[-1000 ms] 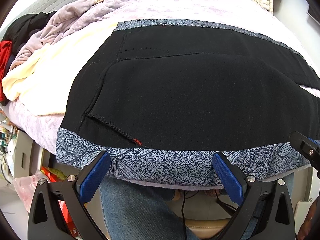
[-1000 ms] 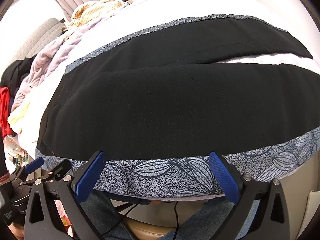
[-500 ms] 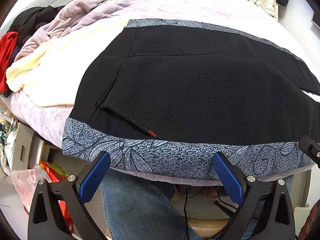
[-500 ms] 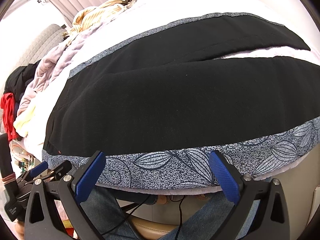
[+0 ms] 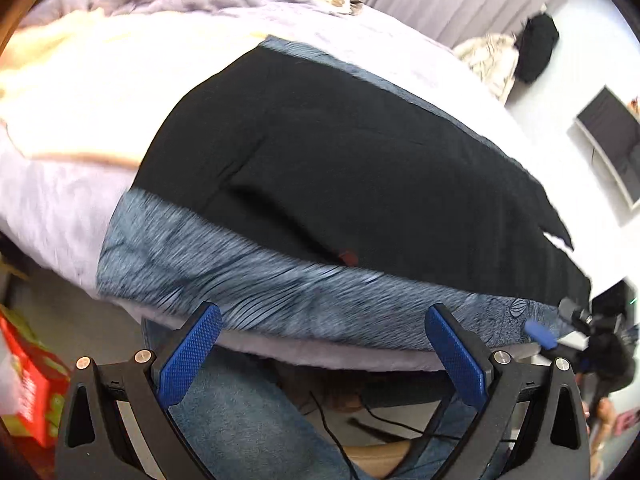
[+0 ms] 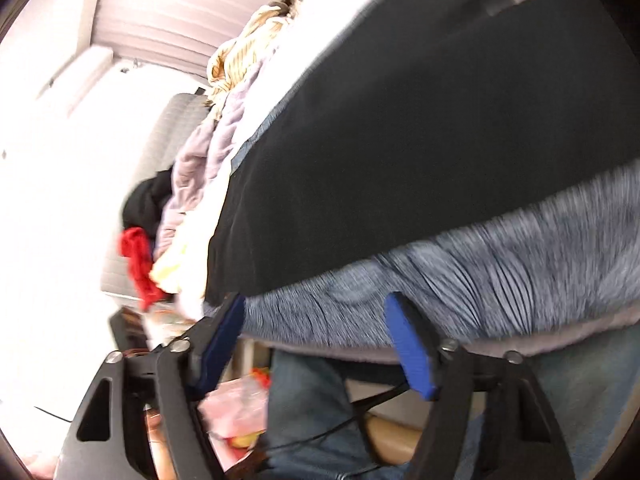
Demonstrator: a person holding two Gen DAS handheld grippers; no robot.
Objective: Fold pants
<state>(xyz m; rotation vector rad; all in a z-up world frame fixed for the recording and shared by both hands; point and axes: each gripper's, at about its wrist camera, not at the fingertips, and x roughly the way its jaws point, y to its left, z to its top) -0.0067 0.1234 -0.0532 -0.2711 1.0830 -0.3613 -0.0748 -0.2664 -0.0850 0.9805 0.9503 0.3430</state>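
Black pants with a blue-grey leaf-patterned side band lie flat across a bed, the band running along the near edge. My left gripper hangs open just below that band, by the bed's front edge, with nothing between its pads. In the right wrist view the pants and band fill the upper right. My right gripper is tilted and its jaws are closing. Its fingertips reach the band's lower edge near the pants' left end, but the pads press on nothing. The right gripper's blue pad shows at the far right of the left view.
A lilac bed cover lies under the pants. Cream cloth, striped cloth and a red garment are heaped at the bed's left. A person's jeans and cables are below. A red box stands on the floor.
Both views swung and blurred. The left gripper shifted along the bed edge. The right gripper rolled, moved left toward the pants' end, and its jaws narrowed.
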